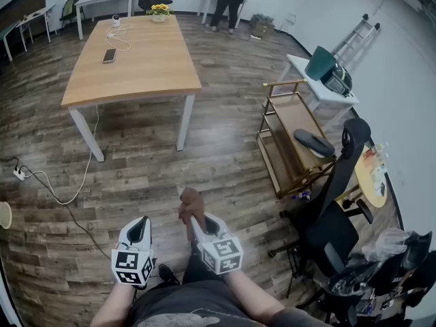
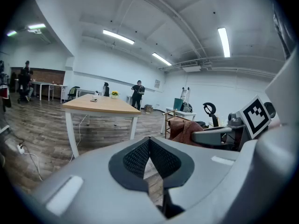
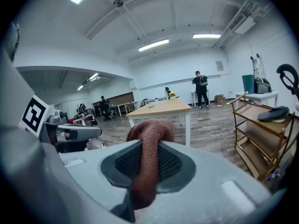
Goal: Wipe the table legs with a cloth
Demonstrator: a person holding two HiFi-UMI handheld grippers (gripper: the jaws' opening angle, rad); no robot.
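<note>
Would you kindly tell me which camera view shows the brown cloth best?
The right gripper view: the cloth fills the centre, clamped in the right gripper. The head view shows only a small brown bunch above that gripper; the left gripper view catches it off to the side.

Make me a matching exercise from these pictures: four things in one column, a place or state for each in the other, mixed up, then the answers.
1. brown cloth
2. phone
3. power strip
4. left gripper

A. on the floor
B. shut, holding nothing
C. on the wooden table
D. between the right gripper's jaws

Pairs: 1-D, 2-C, 3-A, 4-B
</note>
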